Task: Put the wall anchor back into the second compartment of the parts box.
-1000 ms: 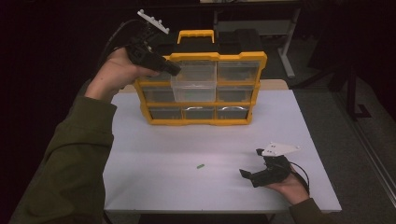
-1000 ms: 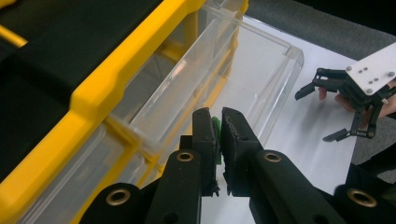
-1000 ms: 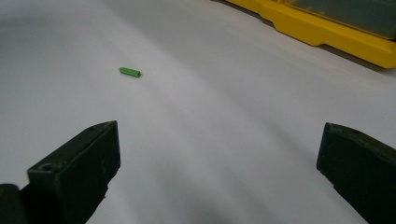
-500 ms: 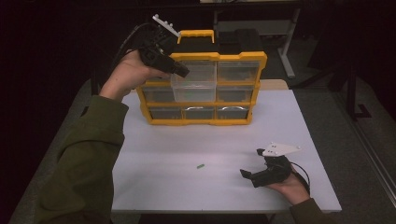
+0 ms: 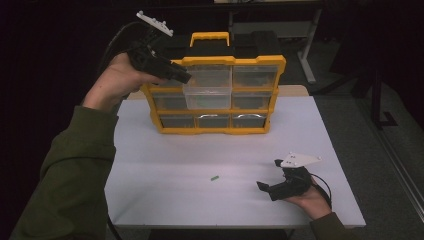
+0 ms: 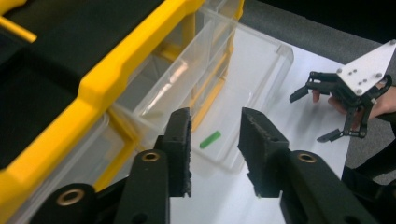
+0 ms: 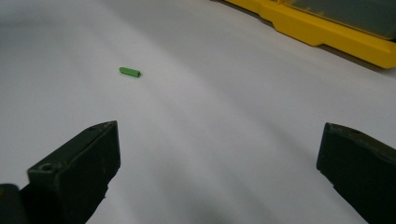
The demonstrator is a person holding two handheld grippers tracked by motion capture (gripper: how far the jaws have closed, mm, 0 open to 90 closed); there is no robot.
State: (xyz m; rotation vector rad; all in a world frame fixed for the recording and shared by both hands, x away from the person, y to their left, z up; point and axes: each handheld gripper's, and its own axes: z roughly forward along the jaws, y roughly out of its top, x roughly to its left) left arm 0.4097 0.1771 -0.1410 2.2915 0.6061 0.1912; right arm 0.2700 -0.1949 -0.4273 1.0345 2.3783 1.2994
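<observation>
A yellow organizer (image 5: 215, 62) with clear drawers stands upright at the back of the white table (image 5: 150, 160). One clear drawer (image 5: 207, 92) in its middle column sticks out, and it looks empty in the left gripper view (image 6: 261, 70). My left gripper (image 5: 182, 77) is raised at the organizer's upper left corner, above that drawer, open with nothing between its fingers (image 6: 180, 140). A small green piece (image 5: 215, 177) lies loose on the table in front. My right gripper (image 5: 265, 187) rests near the front right edge, open wide, with the green piece (image 7: 130, 72) ahead and to its left.
The organizer has a yellow carry handle (image 5: 210, 37) on top and its other drawers are pushed in. A dark floor with table legs (image 5: 310, 60) lies beyond. Bare table surface stretches between the organizer and the green piece.
My left hand has lifted and moved right, bringing its gripper over the organizer's top left corner. The right gripper and the green piece have stayed put.
</observation>
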